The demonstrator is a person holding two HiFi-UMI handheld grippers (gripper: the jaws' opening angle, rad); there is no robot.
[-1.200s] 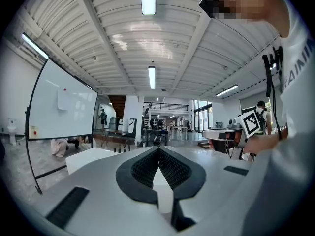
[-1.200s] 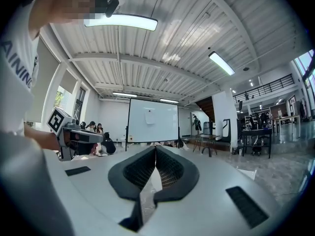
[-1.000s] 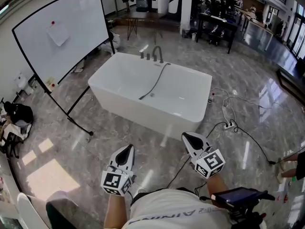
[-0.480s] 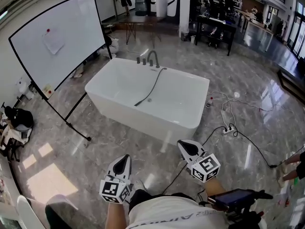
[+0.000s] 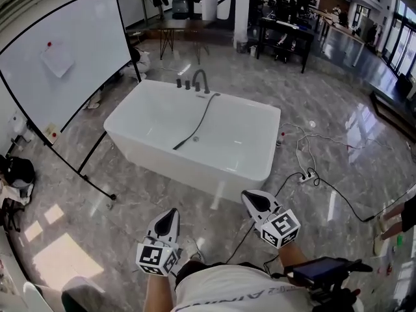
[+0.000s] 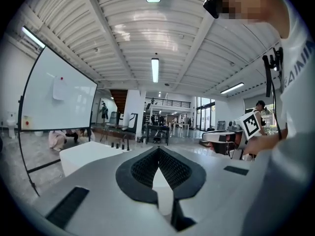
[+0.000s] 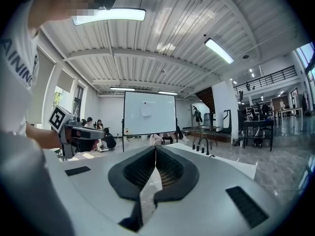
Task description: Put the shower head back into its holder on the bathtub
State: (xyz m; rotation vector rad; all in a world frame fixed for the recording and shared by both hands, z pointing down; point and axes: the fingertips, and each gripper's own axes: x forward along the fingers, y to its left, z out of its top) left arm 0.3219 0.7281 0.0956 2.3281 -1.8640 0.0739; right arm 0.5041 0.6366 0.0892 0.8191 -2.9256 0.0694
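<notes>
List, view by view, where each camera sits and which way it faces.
Head view: on the person's head, looking steeply down at the bathtub and whiteboard; forearms, shirt, left gripper and right gripper show.
Left gripper view: on the left gripper, looking along its shut fingers toward the bathtub; the person's torso fills the right.
Right gripper view: on the right gripper, along its shut fingers toward whiteboard and bathtub; torso at left.
Shared: all three show bathtub and whiteboard.
</notes>
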